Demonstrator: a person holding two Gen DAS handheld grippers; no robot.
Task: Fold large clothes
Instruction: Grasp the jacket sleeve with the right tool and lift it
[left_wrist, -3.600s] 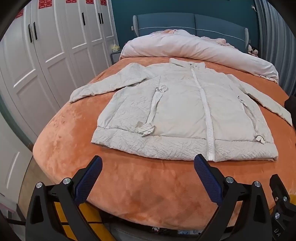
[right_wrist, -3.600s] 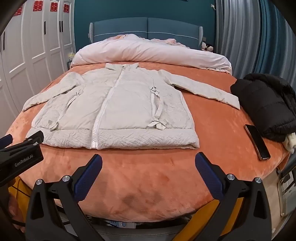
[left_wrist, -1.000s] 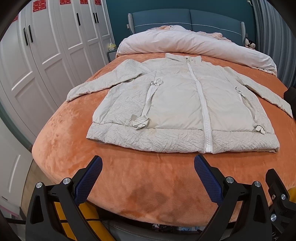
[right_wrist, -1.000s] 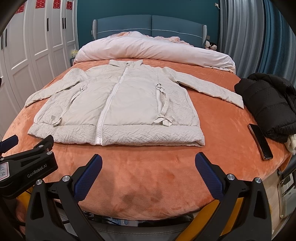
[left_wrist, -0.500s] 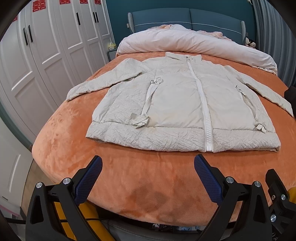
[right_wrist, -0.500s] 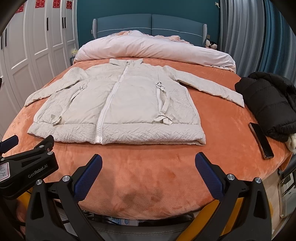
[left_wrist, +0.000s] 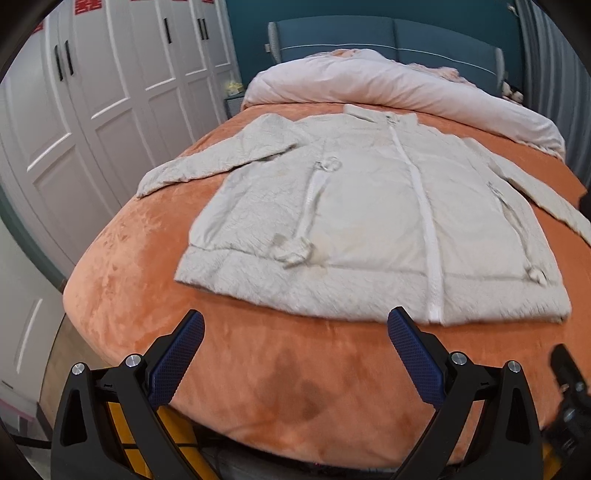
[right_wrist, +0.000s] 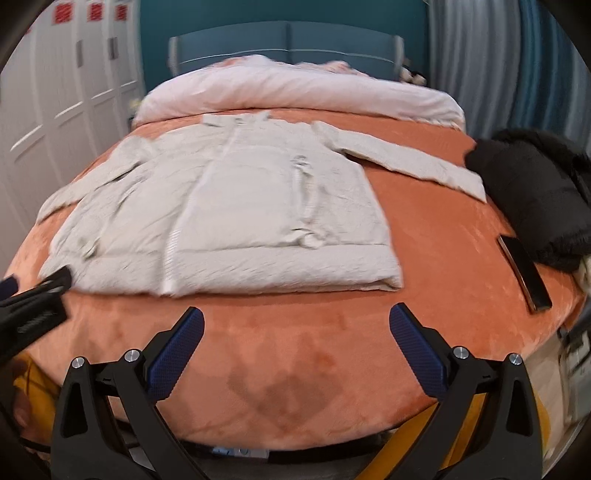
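Jacket (left_wrist: 369, 206), cream, zipped, is lying flat and face-up across the middle of the frame on the orange bed (left_wrist: 122, 266), sleeves spread toward left and right edges, hem nearest the cameras. Left tool (left_wrist: 295, 354) is hovering at bottom centre, released, blue pads spread wide, gripping nothing, short of the hem. Right tool (right_wrist: 295, 350) is likewise hanging released at bottom centre, apart from the jacket. Black coat (right_wrist: 532, 192) is sitting at right edge, touching the sleeve cuff; phone (right_wrist: 524, 273) is lying just below it. Pink duvet (right_wrist: 295, 92) is bunching along the top.
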